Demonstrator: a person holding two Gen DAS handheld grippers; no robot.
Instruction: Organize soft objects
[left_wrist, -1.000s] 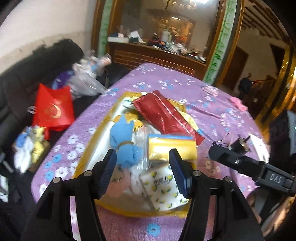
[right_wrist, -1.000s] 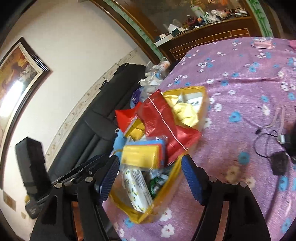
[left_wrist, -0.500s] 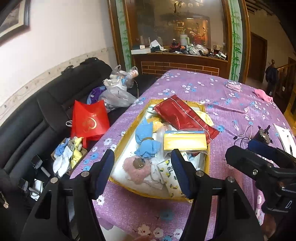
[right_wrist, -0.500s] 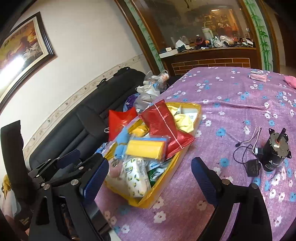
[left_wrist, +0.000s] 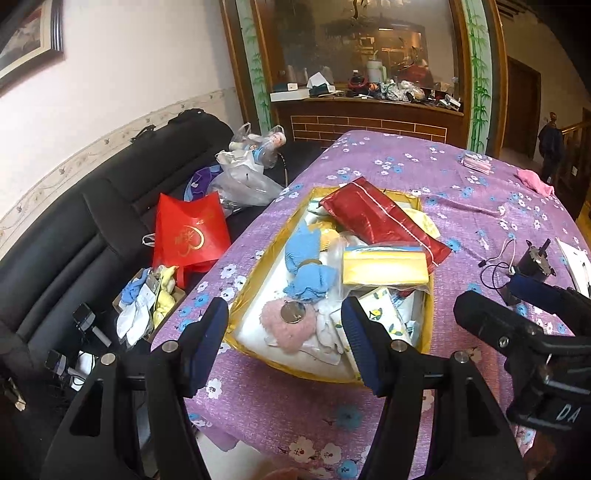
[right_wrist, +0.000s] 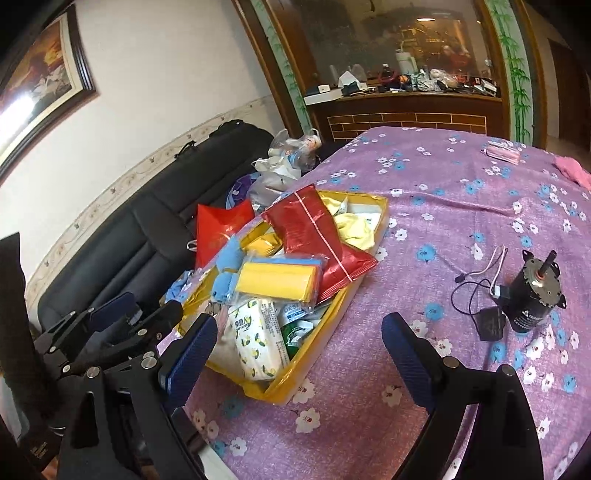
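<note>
A yellow tray (left_wrist: 255, 266) sits on the purple flowered tablecloth (left_wrist: 399, 162), piled with soft things. On top lie a red foil bag (left_wrist: 376, 218), a yellow pack (left_wrist: 384, 266), a blue knitted toy (left_wrist: 306, 266), a pink fluffy piece (left_wrist: 288, 328) and a lemon-print tissue pack (right_wrist: 258, 339). My left gripper (left_wrist: 284, 339) hangs open over the tray's near end, nothing between its fingers. My right gripper (right_wrist: 297, 354) stands wide open over the tray's (right_wrist: 317, 354) near right corner, holding nothing. Each gripper shows at the edge of the other's view.
A black motor (right_wrist: 535, 295) with wires stands on the cloth right of the tray. Left of the table is a black sofa (left_wrist: 74, 229) with a red bag (left_wrist: 188, 232), plastic bags and a box of socks (left_wrist: 147, 302). A pink cloth (left_wrist: 535, 181) lies far right.
Both grippers have drawn back and up from the tray, so more of the table and sofa shows. The right jaws stand wider than a second ago.
</note>
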